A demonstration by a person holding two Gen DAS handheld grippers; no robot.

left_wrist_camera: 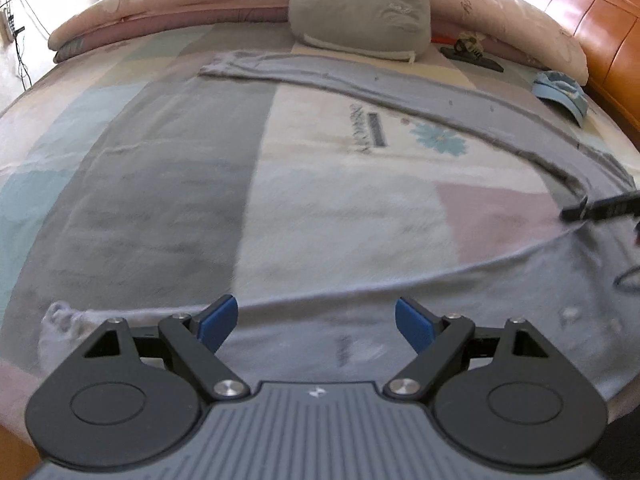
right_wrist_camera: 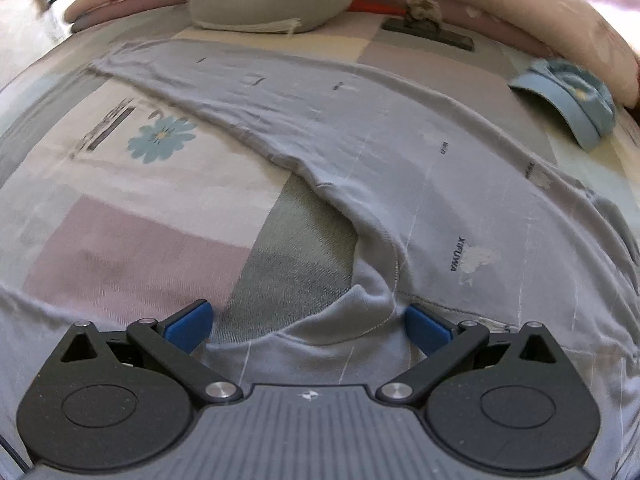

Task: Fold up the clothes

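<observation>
On the bed point(left_wrist_camera: 160, 200), a big blanket with squares of gray, white, pink and blue covers the top. A pair of gray pants point(right_wrist_camera: 360, 152) lies spread out flat on it. One leg runs far across the bed toward the pillow, and the other leg lies close along the near edge. The place where the two legs meet is just in front of the right gripper point(right_wrist_camera: 308, 322).

At the far side of the bed, a long pink quilt point(left_wrist_camera: 180, 4) is rolled up. A gray pillow point(left_wrist_camera: 360, 8) with a face on it leans on the quilt. A wooden headboard point(left_wrist_camera: 592, 20) stands at the far right corner.

The left gripper point(left_wrist_camera: 316, 322) is low over the near pant leg. Its blue fingers point(left_wrist_camera: 218, 322) are spread wide and hold nothing. The picture is a bit blurry here.

The right gripper's blue fingers point(right_wrist_camera: 188, 326) are spread wide too. A fold of the pants sits between them, but they are not pinching it. The right finger touches the cloth.

A small blue cap point(right_wrist_camera: 572, 104) sits near the far right of the bed, just beside the pants. A dark flat thing point(right_wrist_camera: 428, 34) with a little fuzzy lump on it lies near the pillow.
</observation>
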